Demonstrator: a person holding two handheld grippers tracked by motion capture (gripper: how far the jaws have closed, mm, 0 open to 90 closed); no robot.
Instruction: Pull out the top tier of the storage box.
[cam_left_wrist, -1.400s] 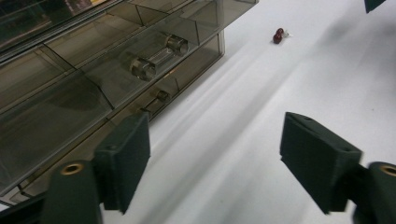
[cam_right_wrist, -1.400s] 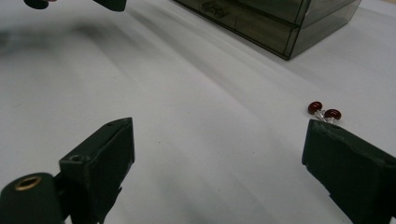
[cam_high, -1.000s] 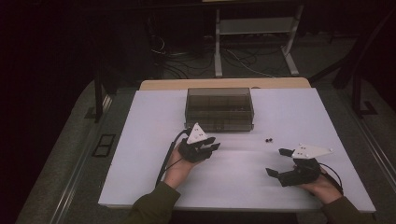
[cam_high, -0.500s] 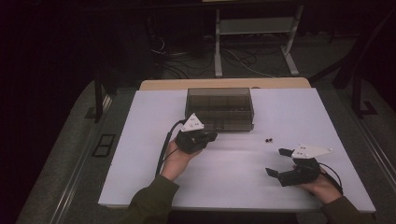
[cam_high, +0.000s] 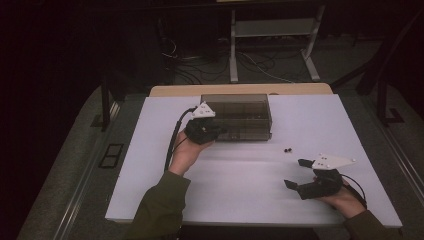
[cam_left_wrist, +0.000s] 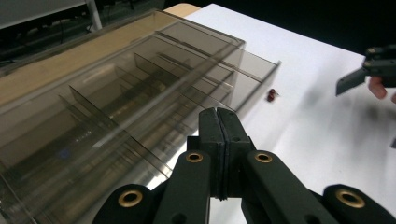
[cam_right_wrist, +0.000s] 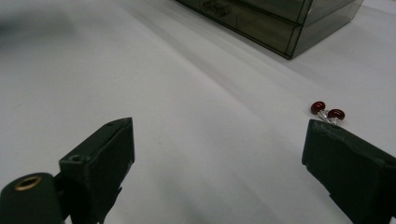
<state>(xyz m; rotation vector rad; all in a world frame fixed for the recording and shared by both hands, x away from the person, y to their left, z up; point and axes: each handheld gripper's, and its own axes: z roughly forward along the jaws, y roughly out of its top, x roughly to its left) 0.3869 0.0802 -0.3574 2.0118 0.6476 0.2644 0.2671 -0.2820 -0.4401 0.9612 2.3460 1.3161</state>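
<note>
Smoky clear plastic organizer box (cam_high: 239, 116) sits at the back of the white surface (cam_high: 240, 190). The left gripper (cam_left_wrist: 218, 122), jaws pressed shut on nothing, noses at its front edge, probably to nudge a drawer. The right gripper (cam_high: 296, 174) waits wide open near two small red beads (cam_right_wrist: 328, 111).
</note>
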